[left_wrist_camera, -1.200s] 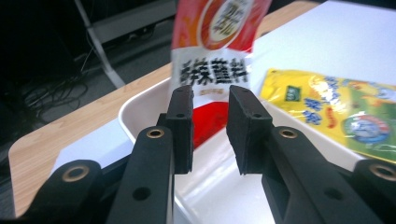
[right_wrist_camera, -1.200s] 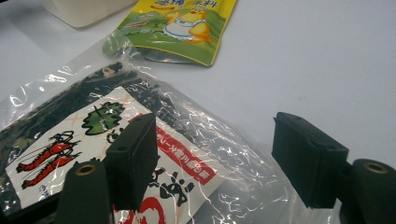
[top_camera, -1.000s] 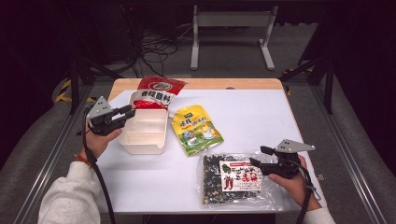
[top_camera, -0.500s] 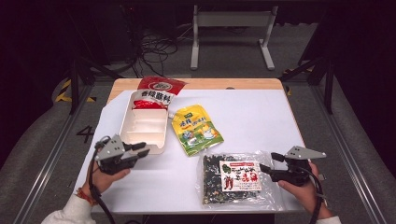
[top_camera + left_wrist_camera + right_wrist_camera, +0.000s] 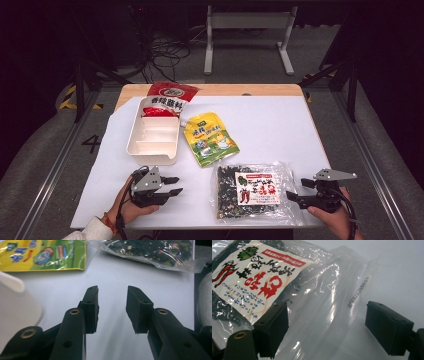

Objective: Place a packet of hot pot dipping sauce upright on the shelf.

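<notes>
Right gripper (image 5: pixel 296 192) is sitting wide open and empty, jaws just been opening, right at the clear bag (image 5: pixel 252 191)'s right edge; bag's stretching leftward. Left gripper (image 5: pixel 173 185), half open, empty, is hanging farther off.

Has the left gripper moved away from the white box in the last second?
Yes. The left gripper has come from beside the white box to the table's near edge, jaws opening with nothing between them.
</notes>
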### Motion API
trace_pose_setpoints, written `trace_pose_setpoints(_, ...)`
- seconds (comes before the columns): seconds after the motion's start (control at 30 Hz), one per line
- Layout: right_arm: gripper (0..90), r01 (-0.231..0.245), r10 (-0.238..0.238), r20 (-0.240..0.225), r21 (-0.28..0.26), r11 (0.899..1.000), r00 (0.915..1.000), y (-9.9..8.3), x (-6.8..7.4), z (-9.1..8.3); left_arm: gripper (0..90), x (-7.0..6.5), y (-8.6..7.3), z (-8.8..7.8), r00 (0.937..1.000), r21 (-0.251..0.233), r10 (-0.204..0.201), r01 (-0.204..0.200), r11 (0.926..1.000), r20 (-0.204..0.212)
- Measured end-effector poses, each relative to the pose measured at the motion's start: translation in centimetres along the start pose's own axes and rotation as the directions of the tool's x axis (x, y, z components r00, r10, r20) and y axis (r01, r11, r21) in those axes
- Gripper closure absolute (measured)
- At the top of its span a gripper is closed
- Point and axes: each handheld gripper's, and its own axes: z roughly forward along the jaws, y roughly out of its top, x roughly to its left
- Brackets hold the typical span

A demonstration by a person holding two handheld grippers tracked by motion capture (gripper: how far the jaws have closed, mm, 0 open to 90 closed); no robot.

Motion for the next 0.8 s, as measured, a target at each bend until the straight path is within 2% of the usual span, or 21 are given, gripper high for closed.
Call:
trace_pose_setpoints(0.07, 18.0, -0.017, 0.017, -0.019, 0.008, 1.000, 0.9997, -0.2, -0.2, 0.0, 59.9, -0.1, 0.1, 0.3, 1.0000, 0.001, -0.003, 0.003, 1.0000, 0.004)
trace_pose_setpoints(0.2, 17.0, -0.018, 0.018, -0.042, 0.011, 1.000, 0.9990, -0.3, -0.1, 0.2, 55.0, -0.1, 0.1, 0.8, 1.0000, 0.017, 0.004, -0.004, 0.9998, -0.002)
trace_pose_setpoints(0.3, 16.3, -0.018, 0.019, -0.081, 0.008, 1.000, 0.9966, -0.3, 0.3, 0.5, 50.5, -0.4, 0.3, 1.2, 0.9999, 0.023, 0.004, -0.004, 0.9997, 0.011)
trace_pose_setpoints(0.37, 16.4, -0.035, 0.035, -0.109, 0.003, 0.999, 0.9934, -0.2, 0.7, 0.7, 50.4, -0.6, 0.5, 1.5, 0.9995, 0.021, -0.001, 0.001, 0.9998, 0.030)
trace_pose_setpoints(0.43, 17.9, -0.021, 0.022, -0.088, 0.005, 1.000, 0.9959, 0.0, 1.1, 1.1, 49.0, -0.7, 0.7, 1.7, 0.9992, 0.024, -0.005, 0.004, 0.9997, 0.041)
trace_pose_setpoints(0.47, 20.9, -0.012, 0.012, -0.074, 0.009, 1.000, 0.9972, 0.1, 1.2, 1.2, 48.8, -1.0, 0.9, 2.1, 0.9979, 0.026, -0.010, 0.008, 0.9996, 0.064)
trace_pose_setpoints(0.57, 24.8, 0.022, -0.021, -0.031, 0.029, 0.999, 0.9993, 0.4, 1.7, 1.5, 47.3, -1.4, 1.2, 2.8, 0.9972, 0.046, 0.002, -0.006, 0.9989, 0.075)
trace_pose_setpoints(0.6, 24.8, 0.022, -0.021, -0.031, 0.029, 0.999, 0.9993, 0.4, 1.7, 1.5, 47.1, -1.4, 1.2, 2.8, 0.9972, 0.046, 0.002, -0.006, 0.9989, 0.075)
trace_pose_setpoints(0.63, 27.3, 0.034, -0.033, -0.006, 0.050, 0.998, 0.9994, 0.6, 1.9, 1.4, 47.1, -1.5, 1.2, 2.9, 0.9971, 0.051, 0.010, -0.013, 0.9986, 0.075)
trace_pose_setpoints(0.67, 27.4, 0.024, -0.026, 0.021, 0.064, 0.998, 0.9994, 0.7, 2.0, 1.1, 47.0, -1.6, 1.3, 3.0, 0.9959, 0.047, 0.010, -0.014, 0.9988, 0.090)
trace_pose_setpoints(0.7, 23.5, -0.002, -0.001, 0.036, 0.067, 0.998, 0.9993, 0.6, 1.8, 0.9, 47.1, -1.7, 1.3, 3.0, 0.9951, 0.049, 0.012, -0.017, 0.9987, 0.098)
trace_pose_setpoints(0.77, 21.6, -0.062, 0.060, 0.034, 0.049, 0.997, 0.9976, 0.1, 1.2, 0.4, 47.7, -1.8, 1.3, 3.2, 0.9944, 0.058, 0.019, -0.025, 0.9980, 0.104)
trace_pose_setpoints(0.8, 20.0, -0.073, 0.072, 0.025, 0.034, 0.997, 0.9971, -0.1, 1.0, 0.3, 49.5, -1.9, 1.3, 3.4, 0.9927, 0.060, 0.022, -0.029, 0.9978, 0.119)
